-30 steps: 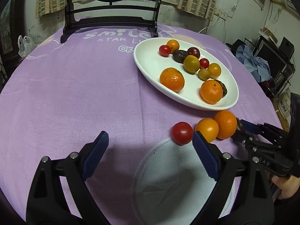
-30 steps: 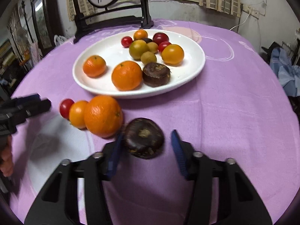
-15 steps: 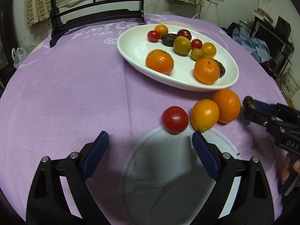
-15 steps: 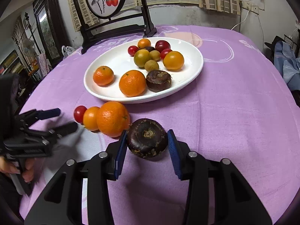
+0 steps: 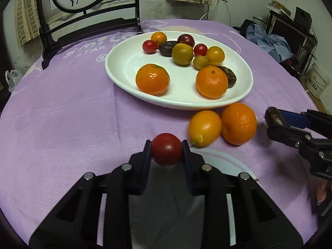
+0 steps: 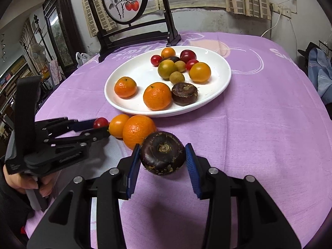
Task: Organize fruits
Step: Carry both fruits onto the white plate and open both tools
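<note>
Left gripper [image 5: 166, 150] is clamped on the red tomato [image 5: 166, 149], both pads pressed to its sides, just near of the yellow fruit [image 5: 204, 127] and the orange [image 5: 238, 123], which sit touching each other on the purple cloth [image 5: 62, 114]. Right gripper [image 6: 162, 161] grips the dark chestnut [image 6: 162, 153], pinched between its blue pads; whether it is lifted off the cloth is hard to tell. The white plate [image 6: 132, 103] lies just far of the loose fruit, loaded with two oranges, tomatoes, yellow fruits and more dark chestnuts.
</note>
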Demonstrator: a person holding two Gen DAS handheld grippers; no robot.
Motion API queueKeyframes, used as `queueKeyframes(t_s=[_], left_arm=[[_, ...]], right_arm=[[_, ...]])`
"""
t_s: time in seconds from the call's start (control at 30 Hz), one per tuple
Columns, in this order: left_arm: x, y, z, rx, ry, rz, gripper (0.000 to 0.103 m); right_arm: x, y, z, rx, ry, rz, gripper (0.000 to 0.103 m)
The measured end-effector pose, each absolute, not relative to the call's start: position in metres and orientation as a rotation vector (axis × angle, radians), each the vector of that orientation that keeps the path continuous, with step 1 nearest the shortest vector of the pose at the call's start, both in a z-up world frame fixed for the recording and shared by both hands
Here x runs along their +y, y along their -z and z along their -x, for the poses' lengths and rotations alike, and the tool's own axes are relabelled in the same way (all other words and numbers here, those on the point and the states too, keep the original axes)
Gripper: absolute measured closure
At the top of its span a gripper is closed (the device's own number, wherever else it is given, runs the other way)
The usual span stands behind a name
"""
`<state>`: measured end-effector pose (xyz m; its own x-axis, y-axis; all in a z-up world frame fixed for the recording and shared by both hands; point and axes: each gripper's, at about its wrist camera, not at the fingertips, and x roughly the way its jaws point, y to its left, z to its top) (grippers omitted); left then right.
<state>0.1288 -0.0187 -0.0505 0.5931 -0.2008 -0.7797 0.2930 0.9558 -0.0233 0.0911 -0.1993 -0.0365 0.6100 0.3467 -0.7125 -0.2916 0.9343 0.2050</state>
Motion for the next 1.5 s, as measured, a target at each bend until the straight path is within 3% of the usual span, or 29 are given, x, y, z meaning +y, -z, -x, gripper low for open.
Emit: queueKeyframes(t_s=[0.33, 0.53, 1.0, 1.03, 1.07, 1.13, 1.27, 1.5], left_arm=[[-0.008, 0.007, -0.116, 0.859, 0.343, 0.003, 0.074], [-0.016, -0.018, -0.153, 0.834, 0.312, 0.043, 0.074], [-0.018, -0.001, -0.238, 0.885, 0.202, 0.107, 0.073], [-0.017, 0.000, -0.240, 0.886, 0.198, 0.117, 0.068], [-0.015, 0.001, -0.241, 0.882, 0.191, 0.128, 0.046], [-0.011, -0.001, -0.238, 0.842, 0.144, 0.143, 0.025], [-0.008, -0.008, -0.228, 0.818, 0.157, 0.140, 0.025], [-0.006, -0.016, -0.197, 0.815, 0.178, 0.144, 0.020]], right_arm=[[-0.196, 0.015, -0.087, 0.750, -0.374, -0.078, 0.060], [-0.181, -0.007, -0.114, 0.706, -0.377, -0.014, 0.060], [-0.147, 0.019, -0.203, 0.774, -0.324, 0.074, 0.060], [-0.147, 0.021, -0.205, 0.780, -0.323, 0.067, 0.059], [-0.147, 0.022, -0.207, 0.782, -0.318, 0.059, 0.054], [-0.149, 0.023, -0.207, 0.776, -0.284, 0.054, 0.050], [-0.158, 0.017, -0.196, 0.764, -0.284, 0.034, 0.045], [-0.173, 0.011, -0.160, 0.761, -0.307, 0.029, 0.044]])
